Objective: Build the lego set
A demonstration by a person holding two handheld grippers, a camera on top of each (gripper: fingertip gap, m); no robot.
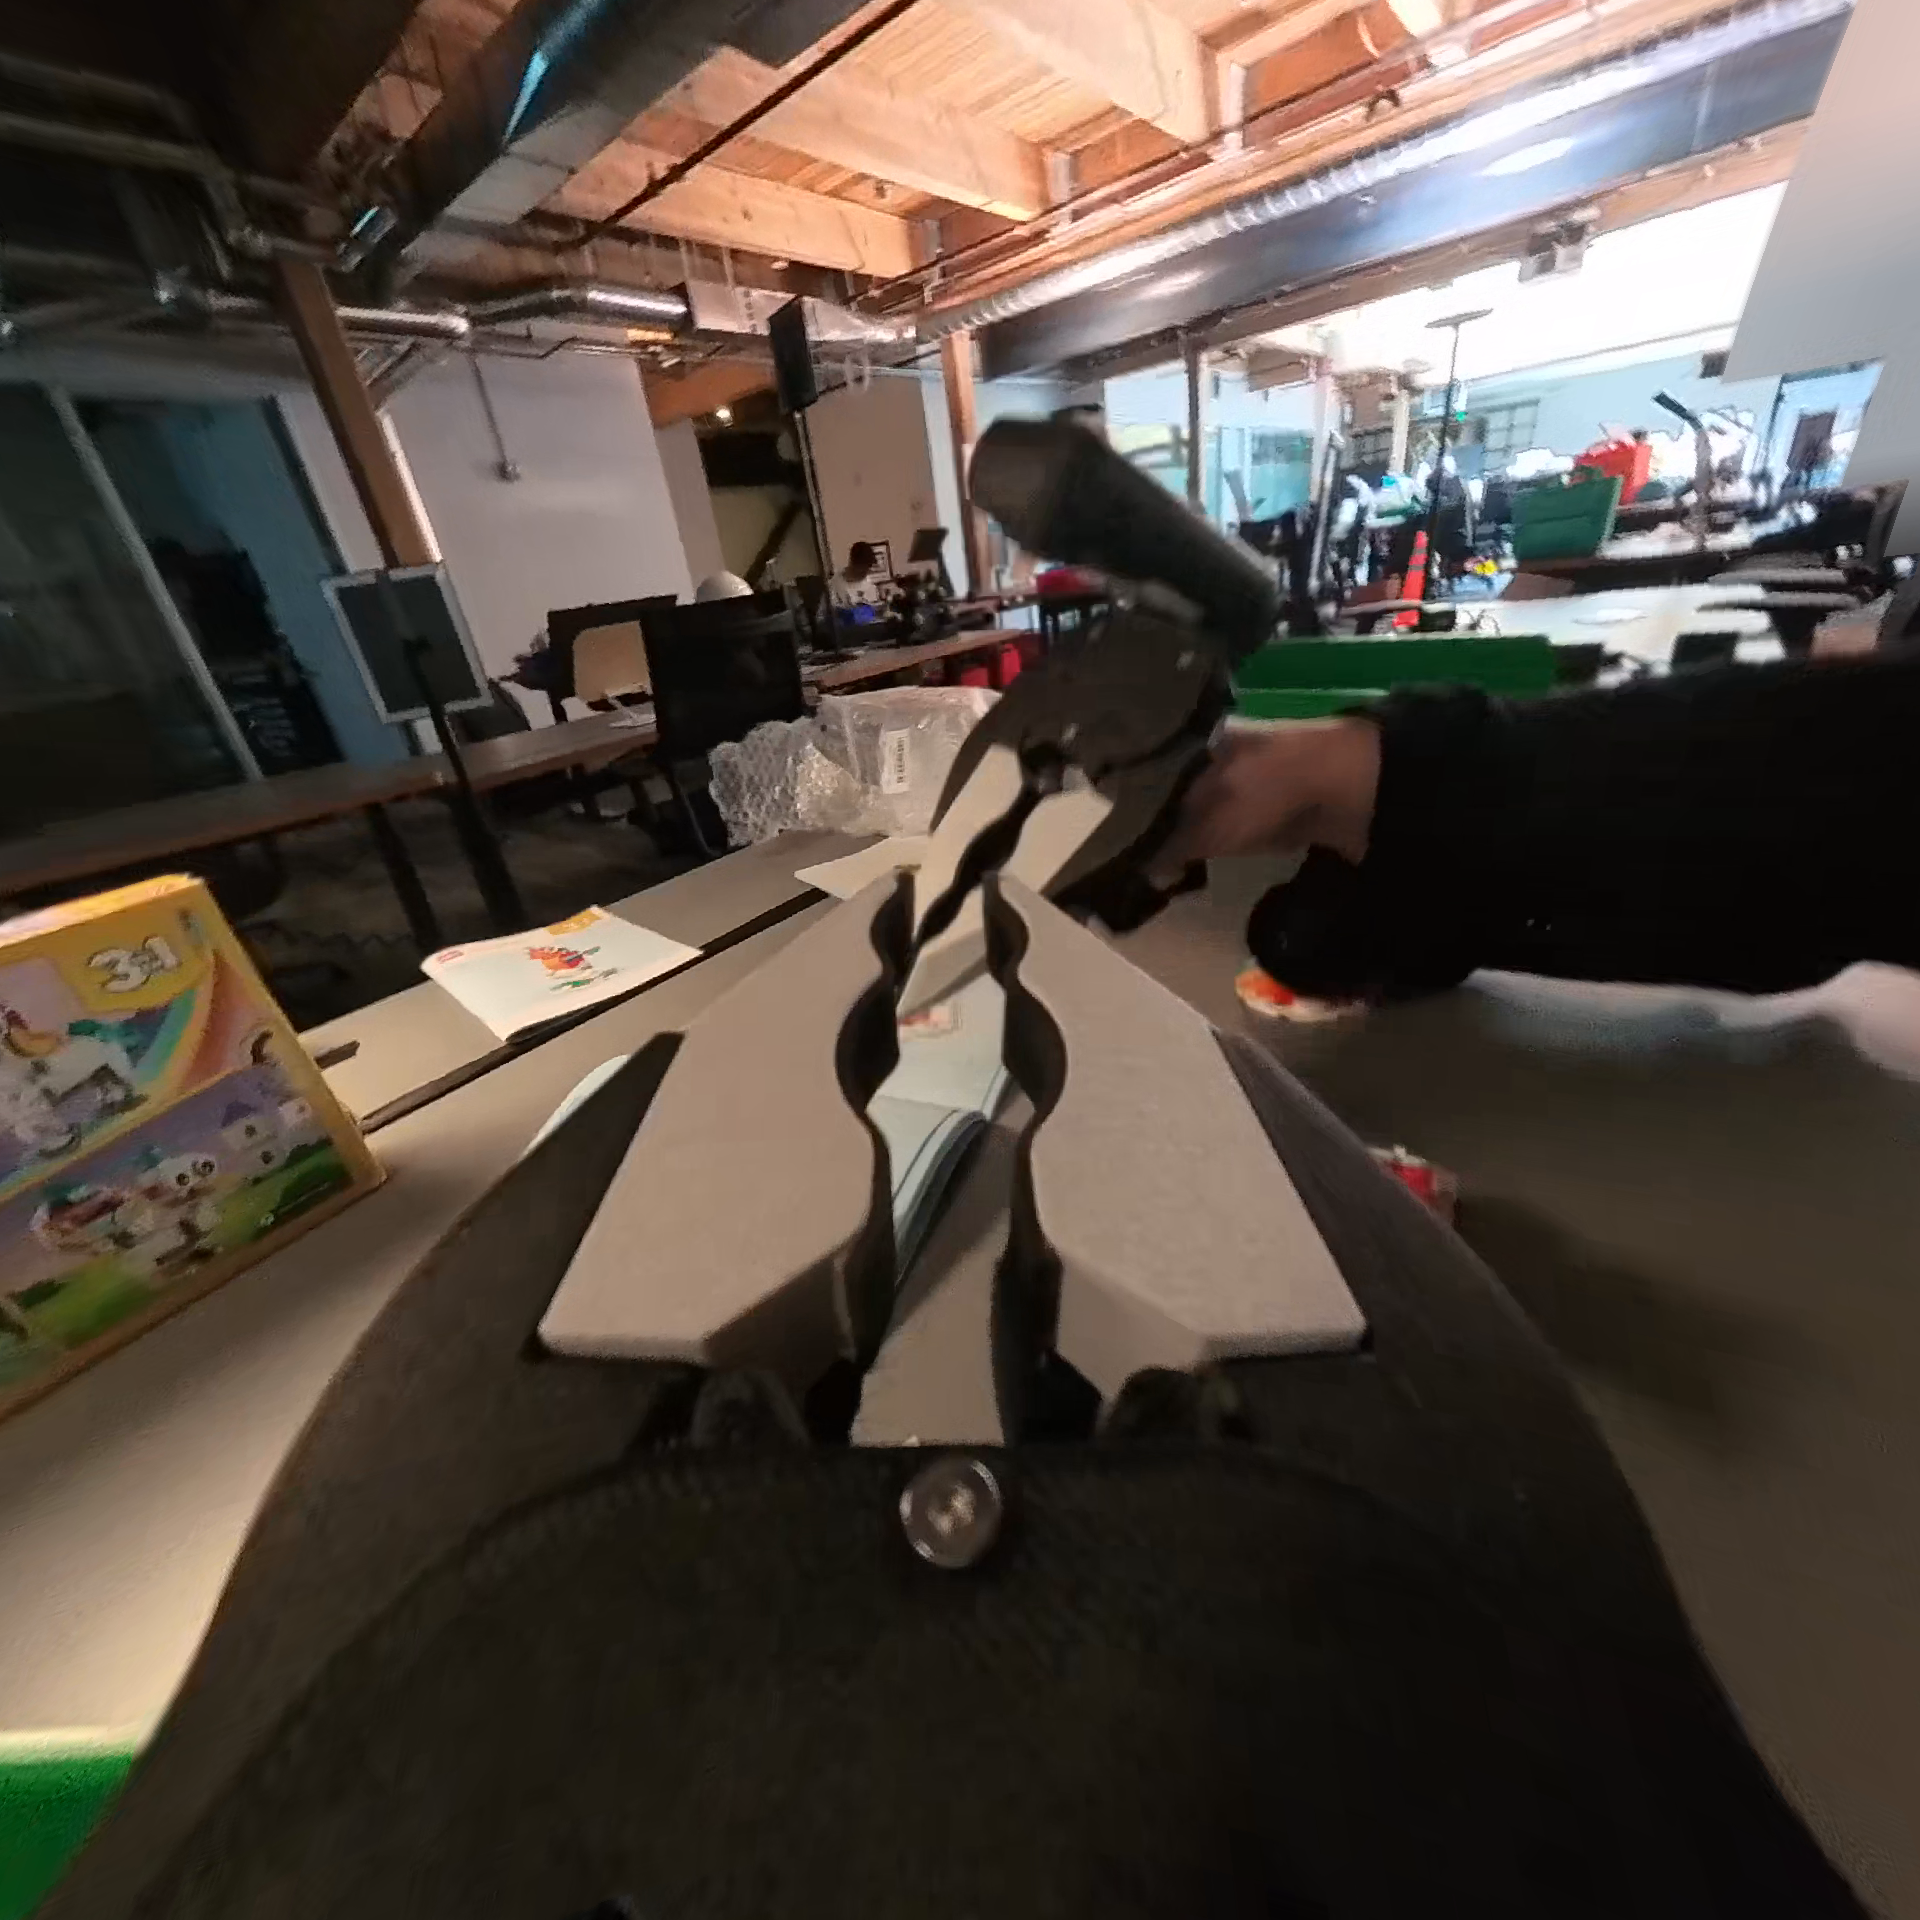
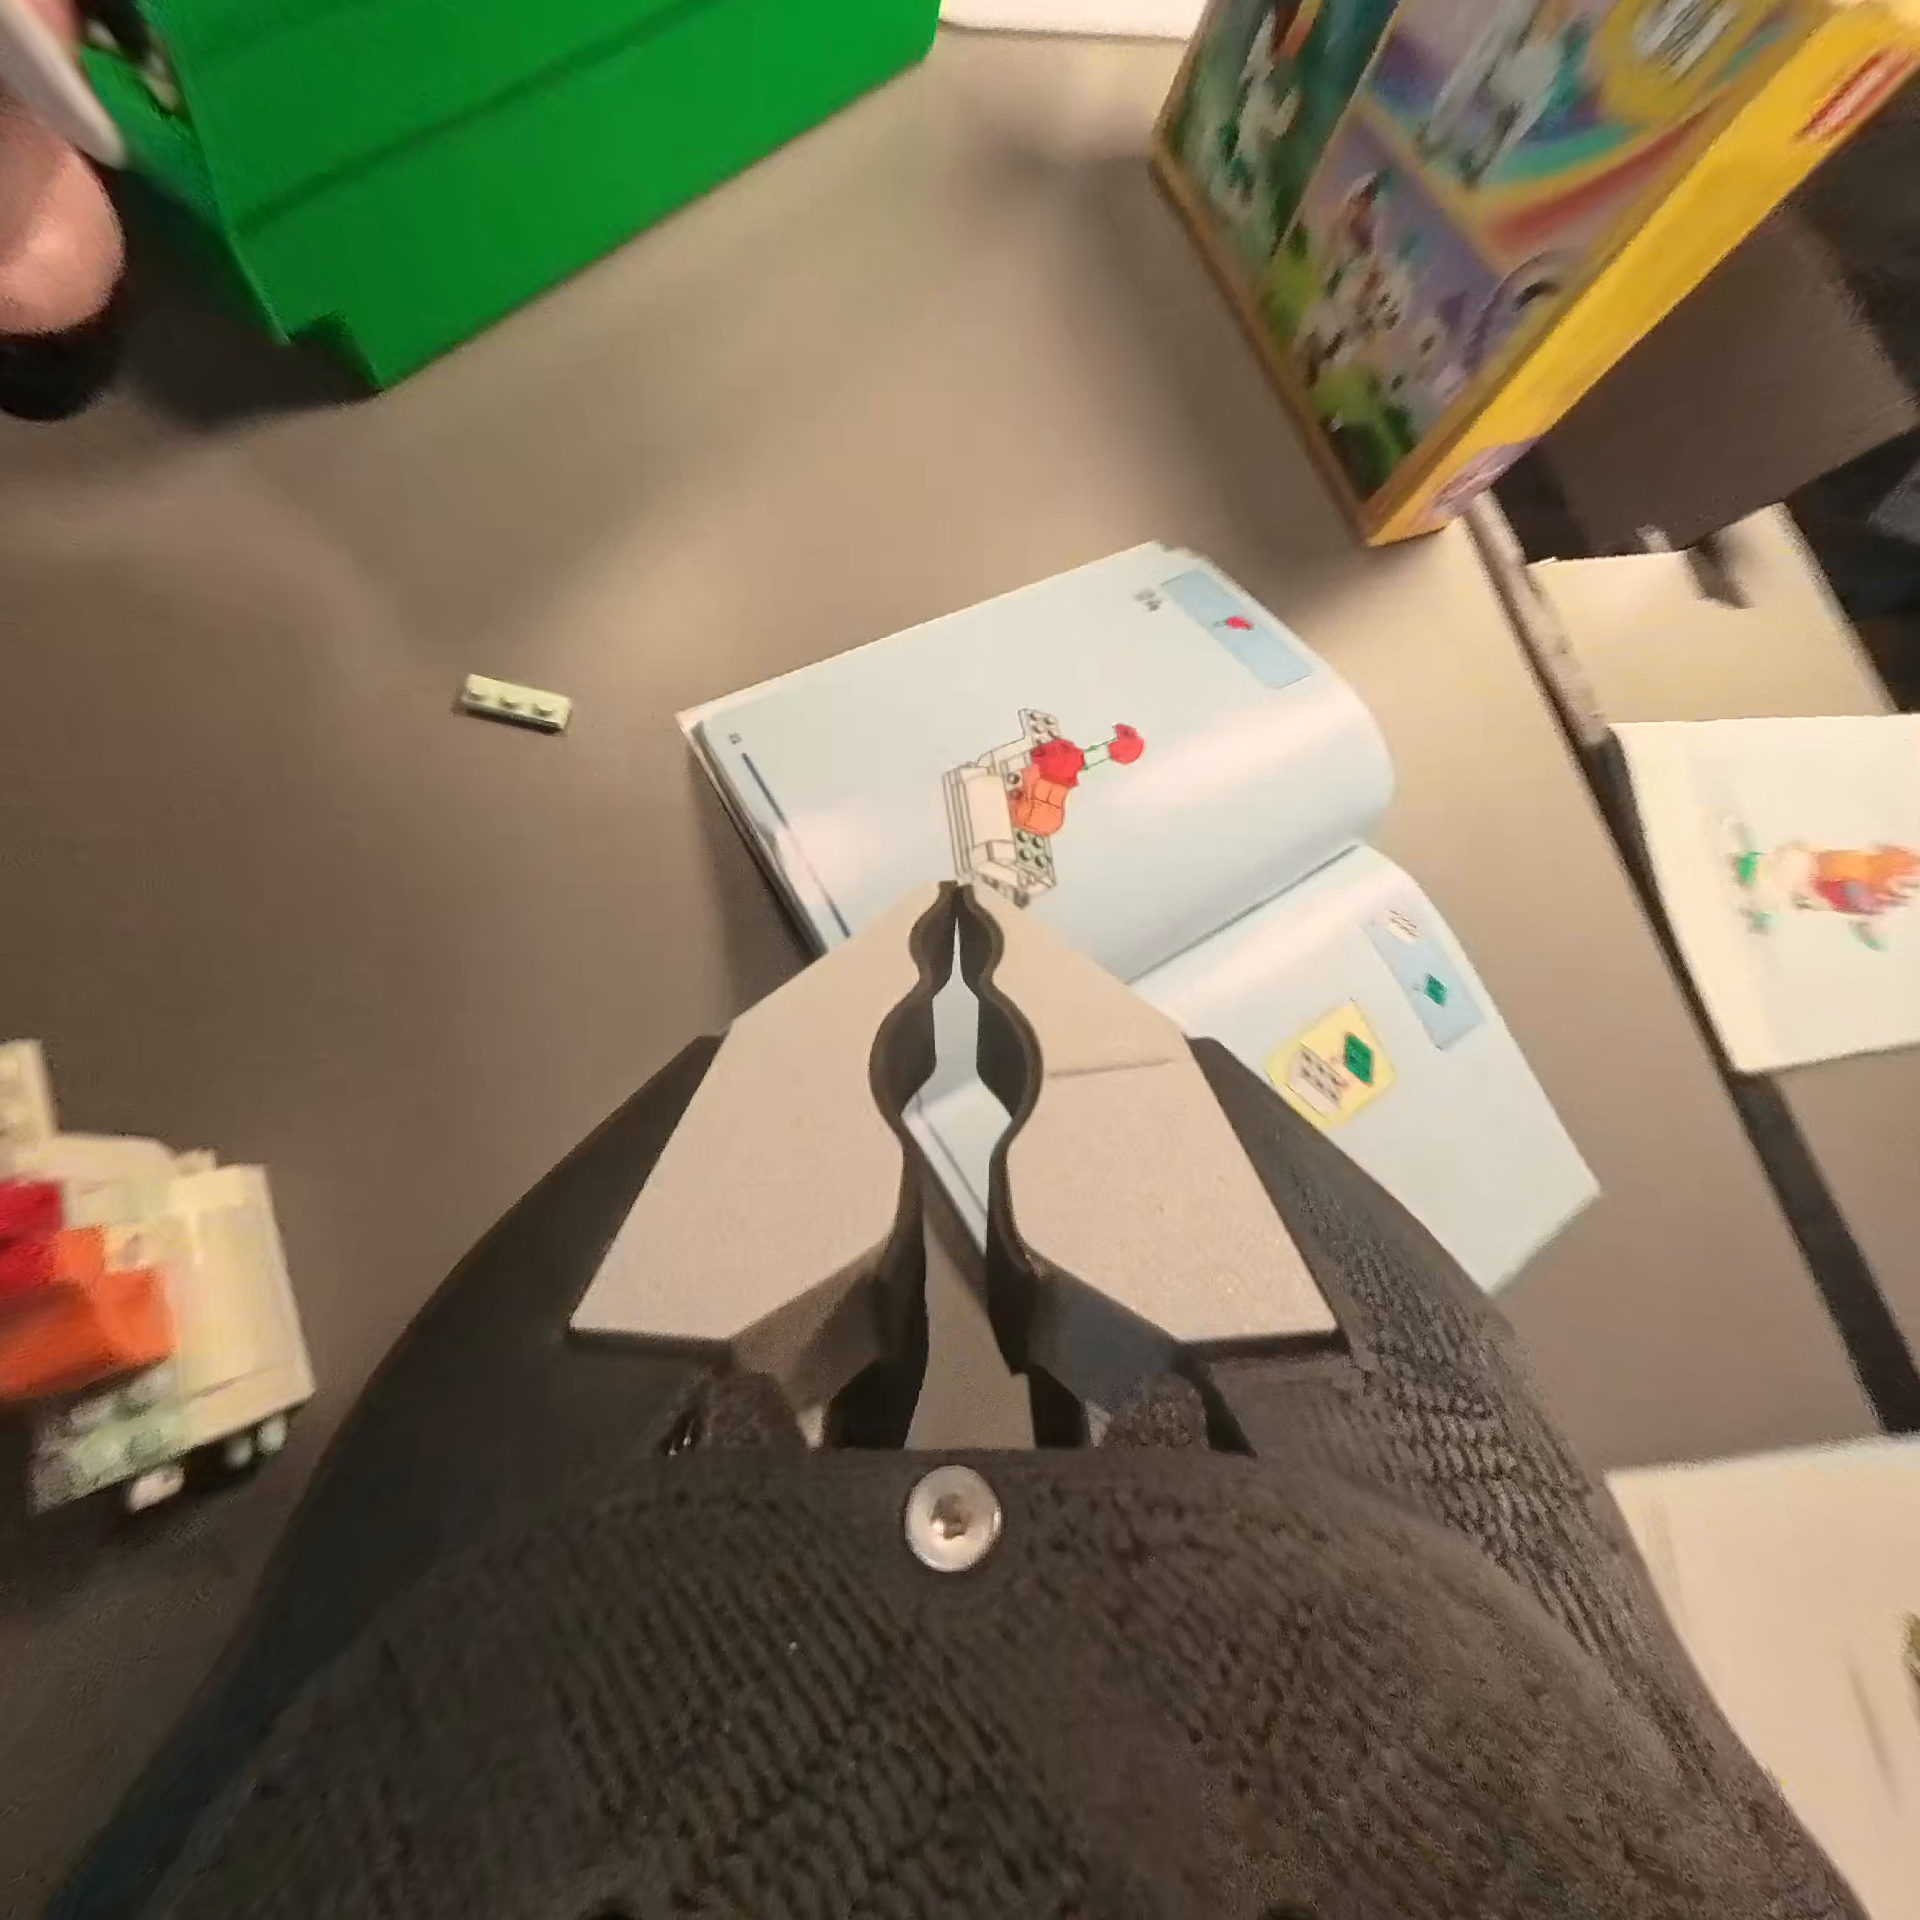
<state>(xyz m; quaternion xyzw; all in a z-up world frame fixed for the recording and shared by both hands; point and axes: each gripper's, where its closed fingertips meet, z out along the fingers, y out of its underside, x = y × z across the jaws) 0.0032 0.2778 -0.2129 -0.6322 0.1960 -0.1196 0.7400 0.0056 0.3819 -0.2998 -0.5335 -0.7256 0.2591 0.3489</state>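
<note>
In the left wrist view the left hand-held gripper (image 1: 948,894) hovers released and empty above the open instruction booklet (image 1: 940,1117), while in the right wrist view the right hand-held gripper (image 2: 954,902), clenched on nothing, points at the booklet with the loose pale plate (image 2: 515,703) lying crosswise up-left on the surface (image 2: 312,831) and the part-built model (image 2: 145,1309) at far left.

**Grey table, what's on it**

Grey table (image 2: 416,935) carries an open instruction booklet (image 2: 1143,831), small pale plate (image 2: 516,703), part-built model (image 2: 145,1320), green box (image 2: 499,156), yellow set box (image 2: 1507,239), second booklet (image 1: 561,971).
</note>
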